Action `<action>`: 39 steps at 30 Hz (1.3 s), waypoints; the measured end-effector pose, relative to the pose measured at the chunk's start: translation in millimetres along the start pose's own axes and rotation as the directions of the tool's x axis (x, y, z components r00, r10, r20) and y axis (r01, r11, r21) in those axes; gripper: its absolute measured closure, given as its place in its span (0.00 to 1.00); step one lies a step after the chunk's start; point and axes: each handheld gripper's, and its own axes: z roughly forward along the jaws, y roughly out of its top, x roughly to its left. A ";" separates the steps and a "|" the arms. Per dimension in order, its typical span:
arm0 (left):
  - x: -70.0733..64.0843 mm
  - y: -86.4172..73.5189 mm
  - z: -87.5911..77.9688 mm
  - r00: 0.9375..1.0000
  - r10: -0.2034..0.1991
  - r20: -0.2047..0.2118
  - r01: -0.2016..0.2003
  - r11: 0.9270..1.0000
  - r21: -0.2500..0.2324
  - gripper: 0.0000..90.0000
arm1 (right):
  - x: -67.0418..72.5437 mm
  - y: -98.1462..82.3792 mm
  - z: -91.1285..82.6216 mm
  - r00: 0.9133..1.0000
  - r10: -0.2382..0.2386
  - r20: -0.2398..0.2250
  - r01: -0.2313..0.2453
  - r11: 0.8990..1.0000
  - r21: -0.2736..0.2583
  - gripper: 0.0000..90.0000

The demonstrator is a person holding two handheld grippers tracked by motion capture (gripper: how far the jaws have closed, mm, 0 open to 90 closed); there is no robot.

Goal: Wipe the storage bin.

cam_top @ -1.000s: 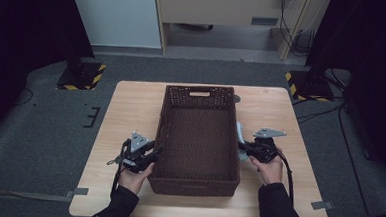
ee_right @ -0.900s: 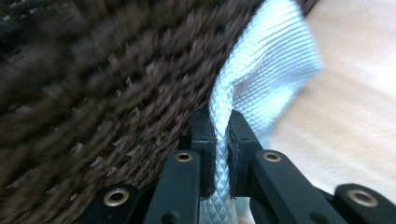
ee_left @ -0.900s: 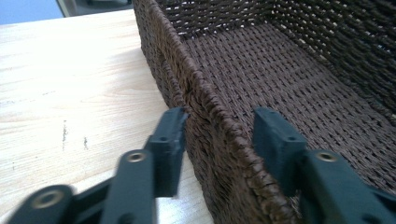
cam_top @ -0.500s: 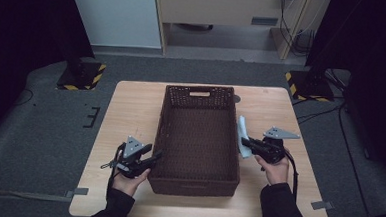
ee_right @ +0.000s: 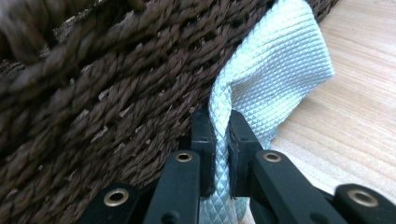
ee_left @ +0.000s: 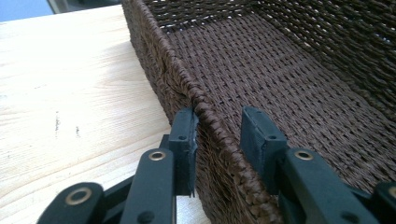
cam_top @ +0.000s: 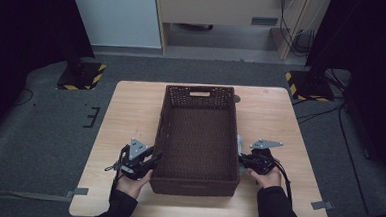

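Since the earlier frames, our right gripper point(cam_top: 242, 160) has drawn back toward our side of the table along the wicker basket's point(cam_top: 198, 134) right wall, carrying the pale cloth point(cam_top: 239, 145) with it, while our left gripper point(cam_top: 153, 160) has kept its place at the basket's left wall.

Taking the basket as our landmark and going left to right: at its left wall, near the corner closest to us, our left gripper straddles the rim point(ee_left: 205, 116). Its jaws have just been closing with that woven wall between them. In the left gripper view the outer pad point(ee_left: 183, 133) touches the outside of the weave, while the inner pad point(ee_left: 256, 128) stands a little clear of it over the basket's floor, so we have no full clamp yet.

The dark brown basket itself sits lengthwise at the middle of the wooden table point(cam_top: 131, 105), its handle slot at the far end.

Against the basket's right wall, again toward the near end, our right gripper is closed tight on a fold of the light blue-grey textured cloth point(ee_right: 275, 74). That cloth rises from the jaws and lies against the outside of the weave point(ee_right: 107, 98), above the tabletop.
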 end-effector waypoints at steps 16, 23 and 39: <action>3.2 3.8 7.6 1.000 -0.015 -0.006 0.015 1.000 -0.008 0.73 | 2.6 10.3 -16.2 0.999 -0.033 0.010 0.034 0.994 -0.106 0.94; 3.2 4.0 7.6 1.000 -0.017 -0.006 0.017 1.000 -0.008 0.73 | 0.6 -4.8 -2.6 1.000 -0.014 0.010 0.013 0.999 0.032 0.94; 8.2 5.9 11.9 0.999 -0.038 -0.003 0.038 0.999 -0.015 0.69 | 4.4 -6.5 -27.2 0.997 -0.068 -0.023 0.067 0.996 -0.051 0.94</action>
